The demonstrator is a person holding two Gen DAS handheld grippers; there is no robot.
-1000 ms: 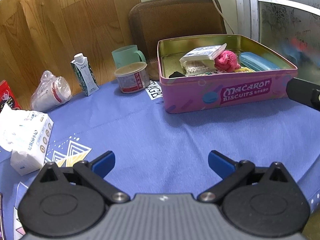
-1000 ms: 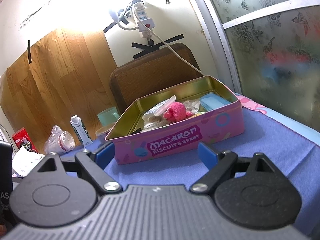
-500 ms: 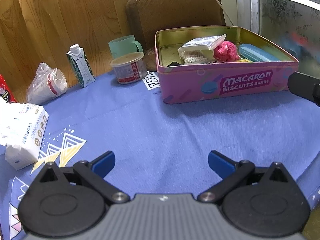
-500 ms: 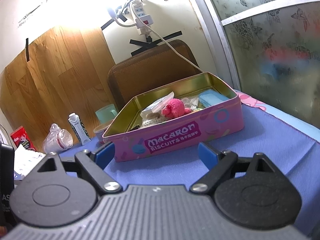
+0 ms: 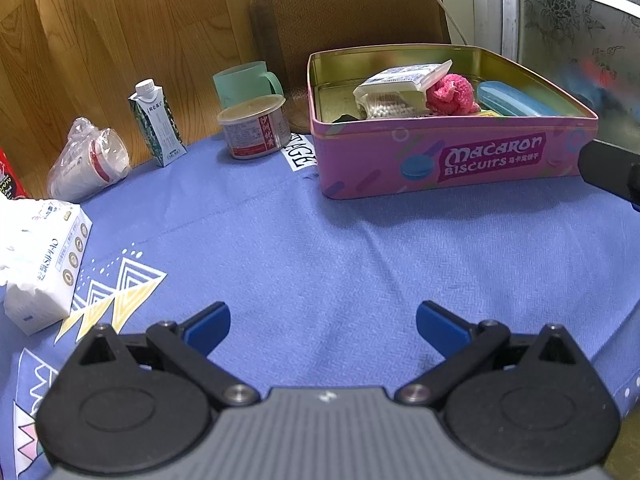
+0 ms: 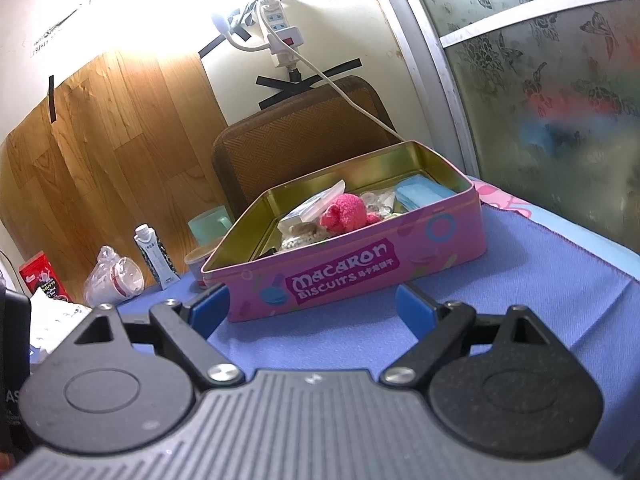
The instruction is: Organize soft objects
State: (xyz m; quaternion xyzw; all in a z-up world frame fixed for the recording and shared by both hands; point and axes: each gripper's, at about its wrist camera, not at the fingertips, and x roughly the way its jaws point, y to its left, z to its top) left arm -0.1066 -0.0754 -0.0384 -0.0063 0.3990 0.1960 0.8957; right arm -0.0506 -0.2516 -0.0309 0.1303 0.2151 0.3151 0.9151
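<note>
left gripper (image 5: 322, 320): fingers spread apart, empty, low over bare blue cloth (image 5: 340, 248) in front of the tin; nothing to grab under it, looks parked
right gripper (image 6: 312, 310): fingers apart, empty, aimed at the tin's front wall, close to it; likely lined up to reach in next
tin (image 5: 452, 160): pink biscuit tin, lid off, serves as the collecting box
pink fluffy thing (image 5: 452, 94): soft item, already inside tin, mid-back, leaning against the packet
packet (image 5: 400, 86): clear bag of white beads inside tin, left of fluffy thing
blue case (image 5: 512, 100): inside tin, right side
tissue pack (image 5: 44, 264): soft, outside tin, far left on cloth; probably not yet sorted
cup, can, carton: left of tin, clutter, not task items
</note>
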